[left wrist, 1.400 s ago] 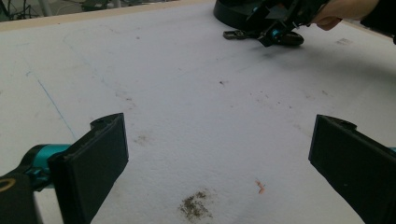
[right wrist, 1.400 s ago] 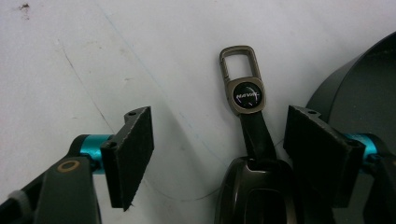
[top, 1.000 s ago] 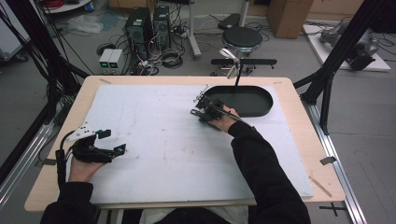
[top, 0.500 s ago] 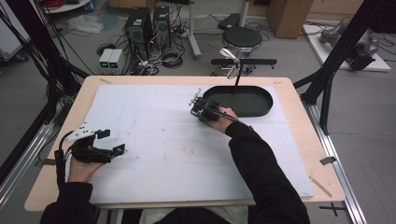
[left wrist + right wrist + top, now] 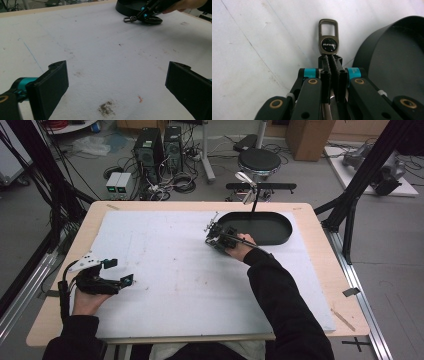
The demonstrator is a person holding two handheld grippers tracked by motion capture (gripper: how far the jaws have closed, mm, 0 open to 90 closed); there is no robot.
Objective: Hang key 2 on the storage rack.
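Observation:
A metal key fob with a round black "HAVAL" badge and a rectangular clasp sticks out past my right gripper, which is shut on its lower end. In the high view the right gripper holds the key fob low over the white mat, just left of a black oval tray. My left gripper rests open near the table's left front. In its own view the left gripper has wide-apart jaws with nothing between them, and the key fob shows far off.
The tray's wall curves close on the right of the right gripper. A small lamp on a stalk stands behind the tray. The mat carries a few dark stains. A stool and computer cases stand on the floor beyond.
The right gripper has shifted a little to the left and away from me, off the tray's edge, still shut on the key fob. The left gripper has stayed put.

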